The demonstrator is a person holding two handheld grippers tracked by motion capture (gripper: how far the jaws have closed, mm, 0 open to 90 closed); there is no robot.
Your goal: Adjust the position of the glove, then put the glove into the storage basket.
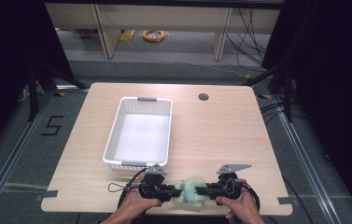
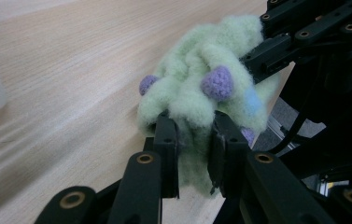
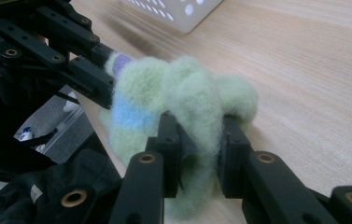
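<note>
A fluffy pale green soft toy (image 1: 190, 191) with purple knobs and a blue patch lies at the near edge of the table, between my two grippers. My left gripper (image 1: 175, 192) is shut on the toy's left side; in the left gripper view its jaws pinch the green fluff (image 2: 197, 116). From the other side my right gripper (image 1: 200, 190) is shut on the toy, and the right gripper view shows a fold of the toy (image 3: 187, 102) squeezed between its jaws. A hand holds each gripper at the table's front edge.
A white perforated basket (image 1: 117, 119) stands empty on the left middle of the wooden table (image 1: 220, 135). A round cable hole (image 1: 203, 97) sits near the far edge. Shelving and cables lie on the floor beyond the table.
</note>
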